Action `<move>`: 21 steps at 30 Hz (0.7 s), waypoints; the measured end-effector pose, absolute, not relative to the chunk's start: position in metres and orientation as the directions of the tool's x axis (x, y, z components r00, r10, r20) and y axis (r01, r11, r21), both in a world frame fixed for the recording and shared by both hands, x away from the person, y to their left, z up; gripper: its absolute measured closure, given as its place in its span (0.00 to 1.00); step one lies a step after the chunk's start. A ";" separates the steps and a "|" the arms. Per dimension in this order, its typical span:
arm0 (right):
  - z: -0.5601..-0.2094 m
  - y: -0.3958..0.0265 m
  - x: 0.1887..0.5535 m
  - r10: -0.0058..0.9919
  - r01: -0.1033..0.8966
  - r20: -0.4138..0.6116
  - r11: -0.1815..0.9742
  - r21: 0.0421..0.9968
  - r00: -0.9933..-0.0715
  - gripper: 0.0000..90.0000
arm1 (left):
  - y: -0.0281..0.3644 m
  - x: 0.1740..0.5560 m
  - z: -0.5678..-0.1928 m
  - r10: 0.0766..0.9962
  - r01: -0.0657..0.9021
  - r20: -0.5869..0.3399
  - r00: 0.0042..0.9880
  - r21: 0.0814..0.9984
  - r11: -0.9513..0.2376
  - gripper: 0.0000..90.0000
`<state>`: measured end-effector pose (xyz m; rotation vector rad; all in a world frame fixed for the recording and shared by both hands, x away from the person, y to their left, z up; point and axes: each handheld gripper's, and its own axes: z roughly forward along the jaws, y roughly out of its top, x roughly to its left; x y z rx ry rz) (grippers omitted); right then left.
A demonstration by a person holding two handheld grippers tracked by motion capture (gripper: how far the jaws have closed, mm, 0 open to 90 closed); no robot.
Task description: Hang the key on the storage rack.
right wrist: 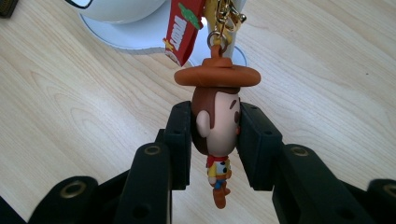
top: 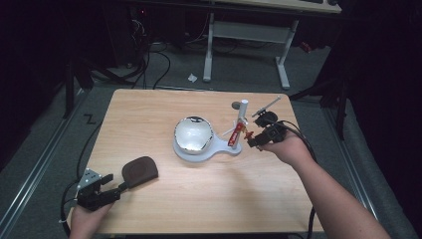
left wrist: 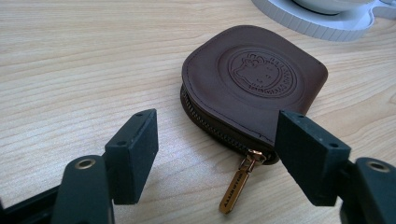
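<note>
A cowboy figure keychain (right wrist: pixel 217 121) with an orange hat hangs by a gold clasp (right wrist: pixel 224 18) next to a red strap (right wrist: pixel 184 28) from the white post (top: pixel 243 112) of a stand. My right gripper (right wrist: pixel 215 144) is shut on the figure's head, both pads pressing its sides; in the high view this gripper (top: pixel 250 141) is just right of the post. A brown leather zip pouch (left wrist: pixel 254 79) lies flat near the table's front left (top: pixel 140 169). My left gripper (left wrist: pixel 219 144) stands open, its jaws either side of the pouch's gold zipper pull (left wrist: pixel 236 186), touching nothing.
The stand's white base (top: pixel 219 149) carries a shiny mirror-like dome (top: pixel 193 134) at the table's middle. A small dark disc (top: pixel 235 105) lies behind the post. Beyond the table stand a white-legged desk (top: pixel 246 35) and floor cables.
</note>
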<state>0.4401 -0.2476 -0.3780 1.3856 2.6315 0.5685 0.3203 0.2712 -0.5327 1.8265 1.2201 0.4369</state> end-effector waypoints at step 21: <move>-0.367 -0.256 0.433 0.822 0.764 0.058 0.498 0.410 -0.567 0.70 | 0.270 0.320 -0.533 0.872 0.567 -0.168 0.460 0.811 -0.143 0.34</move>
